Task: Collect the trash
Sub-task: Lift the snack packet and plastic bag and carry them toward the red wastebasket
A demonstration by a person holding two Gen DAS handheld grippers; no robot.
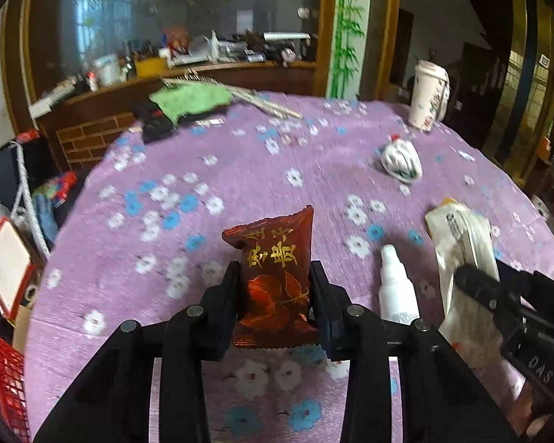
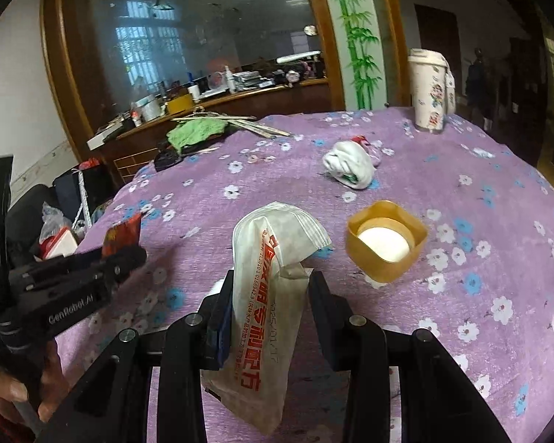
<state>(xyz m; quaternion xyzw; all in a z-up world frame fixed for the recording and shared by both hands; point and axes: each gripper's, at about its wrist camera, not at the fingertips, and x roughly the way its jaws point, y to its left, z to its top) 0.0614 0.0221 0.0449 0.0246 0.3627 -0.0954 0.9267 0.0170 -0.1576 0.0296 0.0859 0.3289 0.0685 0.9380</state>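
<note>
Left gripper pinches a light, crinkly red snack wrapper mid-body; right gripper pinches a limp paper packet.

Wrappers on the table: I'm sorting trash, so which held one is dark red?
The dark red snack packet with gold characters, clamped in the left tool. The right tool holds a white paper bag with red print.

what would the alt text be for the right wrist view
The right gripper is shut on a white paper packet with red print, held above a purple flowered tablecloth. A yellow square lid, a crumpled white wrapper and a tall cup lie beyond; the left gripper holds a dark red packet.
</note>
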